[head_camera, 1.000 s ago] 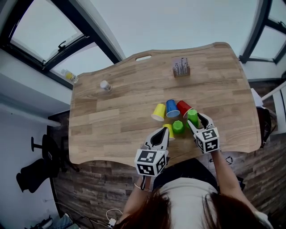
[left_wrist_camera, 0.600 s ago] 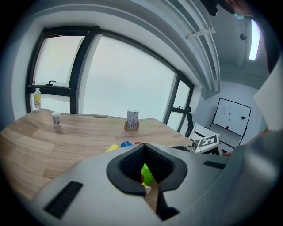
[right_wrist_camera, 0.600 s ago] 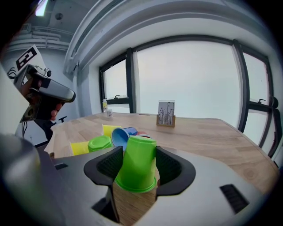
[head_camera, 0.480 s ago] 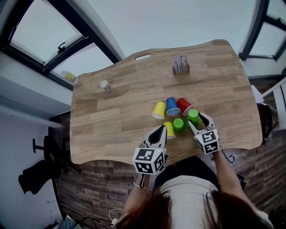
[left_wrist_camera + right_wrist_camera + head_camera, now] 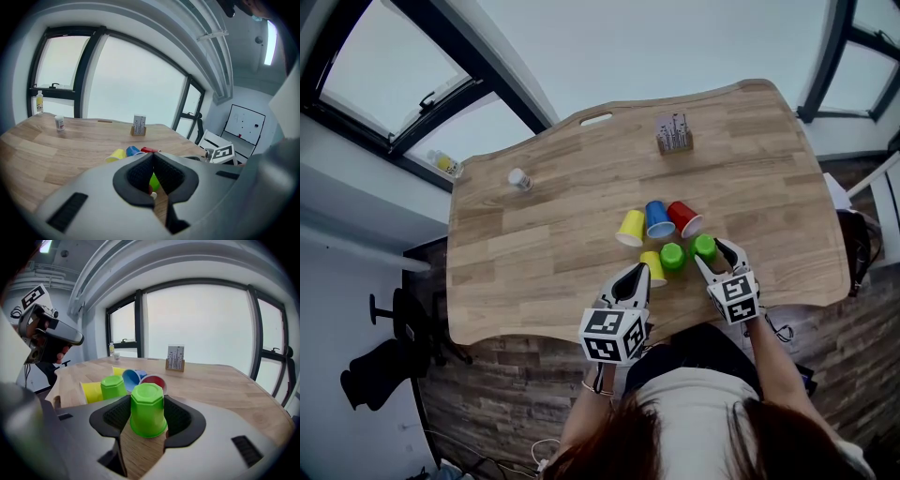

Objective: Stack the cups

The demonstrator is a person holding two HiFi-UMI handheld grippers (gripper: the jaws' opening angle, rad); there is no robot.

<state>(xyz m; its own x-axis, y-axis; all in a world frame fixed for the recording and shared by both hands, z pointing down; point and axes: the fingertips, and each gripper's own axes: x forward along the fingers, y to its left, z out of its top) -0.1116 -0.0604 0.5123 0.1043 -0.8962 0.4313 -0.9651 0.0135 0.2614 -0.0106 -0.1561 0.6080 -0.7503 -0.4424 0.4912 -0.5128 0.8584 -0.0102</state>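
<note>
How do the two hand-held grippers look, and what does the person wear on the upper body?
The left gripper and the right gripper look alike: a light grey body ending in a claw of two pointed jaws, lined inside with black ribbed pads. At the rear of each sits a white cube with black square markers. The person wears a light grey top.

- The right tool has just closed slightly on an upturned green cup at lower centre, with its pads against the cup's sides.
- To the left stand a second green cup, also upturned, and a yellow cup on its side.
- Behind them, a blue cup and a red cup lie on the bench, mouths facing the camera.
</note>
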